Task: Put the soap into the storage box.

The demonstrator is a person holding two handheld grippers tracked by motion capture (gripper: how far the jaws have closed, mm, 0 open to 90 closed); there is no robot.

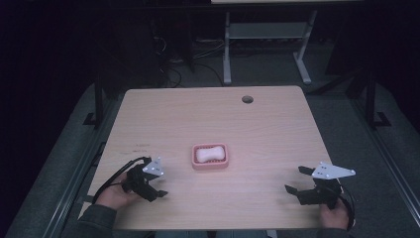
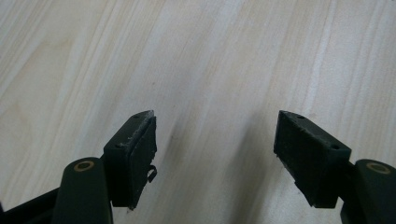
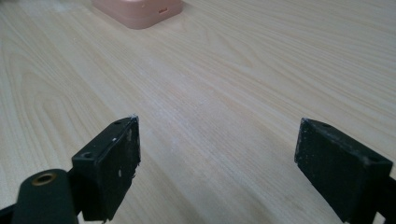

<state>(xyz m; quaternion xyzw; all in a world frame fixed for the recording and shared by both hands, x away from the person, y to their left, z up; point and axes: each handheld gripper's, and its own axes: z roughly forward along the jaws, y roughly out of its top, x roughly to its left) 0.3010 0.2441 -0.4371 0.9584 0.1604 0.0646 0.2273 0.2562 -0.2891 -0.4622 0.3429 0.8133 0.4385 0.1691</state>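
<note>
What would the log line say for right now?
left gripper: open, empty | right gripper: open, empty | soap: in pink soap dish

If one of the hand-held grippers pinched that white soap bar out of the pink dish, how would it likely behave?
The soap bar looks smooth and rounded, with a narrowed middle, so it may slip between flat pads. It appears solid, so probably stiff rather than floppy. The pink dish looks small and shallow, likely light enough to slide if nudged.

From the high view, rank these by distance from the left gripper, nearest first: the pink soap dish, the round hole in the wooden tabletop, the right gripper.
Measured from the left gripper:
1. Pink soap dish holding a white soap bar, at the table's centre, just right of that gripper.
2. Right gripper, open, at the near right edge.
3. Round hole in the wooden tabletop, near the far edge.
</note>
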